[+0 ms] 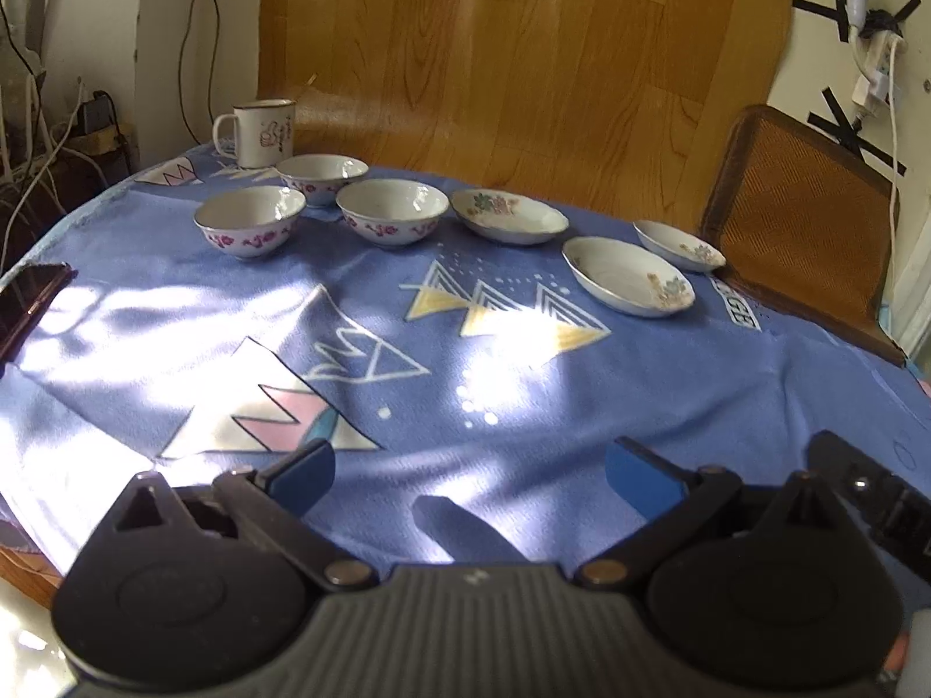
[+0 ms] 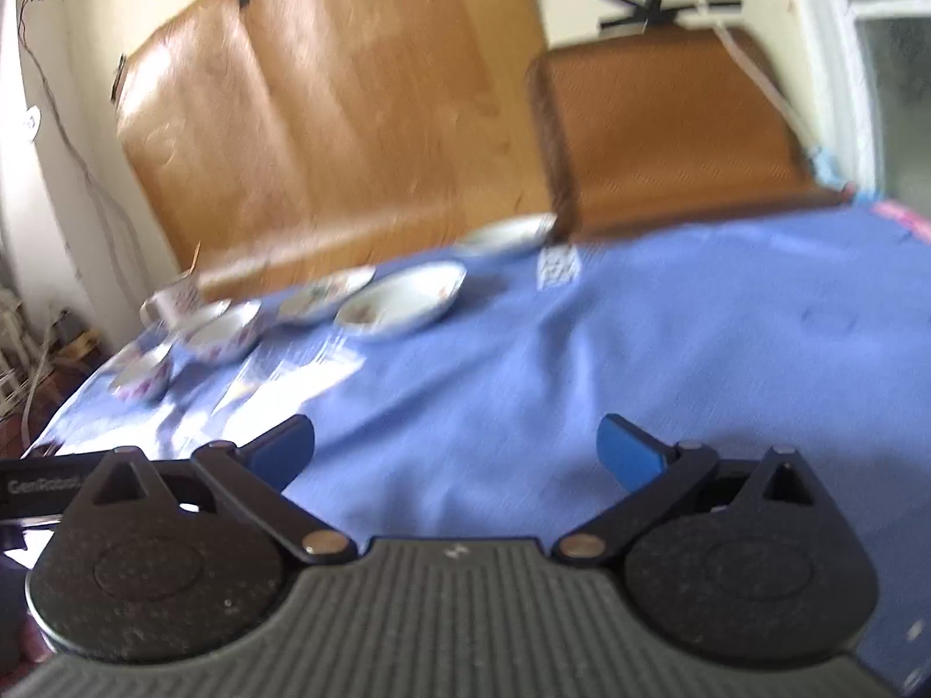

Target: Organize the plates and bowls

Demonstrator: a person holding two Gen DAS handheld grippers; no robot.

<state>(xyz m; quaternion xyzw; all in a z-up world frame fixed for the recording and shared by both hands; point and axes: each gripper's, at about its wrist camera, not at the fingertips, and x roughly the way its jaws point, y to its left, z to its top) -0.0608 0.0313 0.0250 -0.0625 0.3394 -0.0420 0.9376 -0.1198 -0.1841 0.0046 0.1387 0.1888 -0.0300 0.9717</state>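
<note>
Left gripper (image 1: 470, 474): blue-padded fingers spread wide, nothing between them, held above the near edge of the bench (image 1: 523, 407). Right gripper (image 2: 455, 453): likewise spread wide and empty, over bare blue cloth; its view is blurred.

Bench covering: blue cloth (image 1: 669, 395) with triangle patterns, sunlit in patches. A dark flat object (image 1: 29, 296) lies at the left edge; what it is cannot be told.

Far half of the bench, left group: three bowls with red floral bands. The left bowl (image 1: 250, 221) and the middle bowl (image 1: 393, 212) stand side by side; the rear bowl (image 1: 322, 171) sits just behind and between them. All upright, none stacked.

Right group: three shallow floral plates, each apart from the others. The nearest plate (image 1: 628, 274) lies towards the right edge, a small plate (image 1: 678, 244) just beyond it, and a third plate (image 1: 509, 215) just beside the middle bowl.

Behind the bowls: an enamel mug (image 1: 262, 132), upright. Beyond the bench: a wooden panel (image 1: 512, 58) and a chair back (image 1: 797, 221).
</note>
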